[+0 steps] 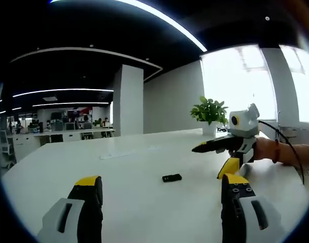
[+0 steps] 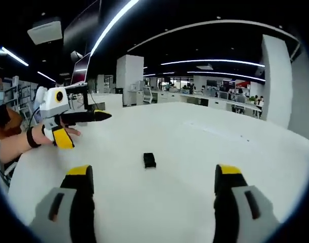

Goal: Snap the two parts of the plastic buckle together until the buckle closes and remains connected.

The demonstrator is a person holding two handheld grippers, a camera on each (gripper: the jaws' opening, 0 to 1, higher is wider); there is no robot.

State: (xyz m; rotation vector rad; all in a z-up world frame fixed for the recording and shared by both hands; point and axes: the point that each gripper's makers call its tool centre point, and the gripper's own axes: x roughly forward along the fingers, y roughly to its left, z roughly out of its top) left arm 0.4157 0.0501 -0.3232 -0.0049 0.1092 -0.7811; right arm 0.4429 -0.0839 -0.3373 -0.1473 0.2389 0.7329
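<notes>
A small black plastic buckle piece lies flat on the white table, just beyond and between my left gripper's two yellow-tipped jaws, which stand wide open with nothing in them. In the right gripper view the same black piece lies a short way ahead of my right gripper, whose jaws are also spread wide and hold nothing. I cannot tell whether the piece is one buckle half or two joined. Each gripper appears in the other's view, held by a hand: the right gripper and the left gripper.
A potted green plant stands at the table's far edge by bright windows. A white pillar and office desks lie behind. A monitor rises at the far left of the table.
</notes>
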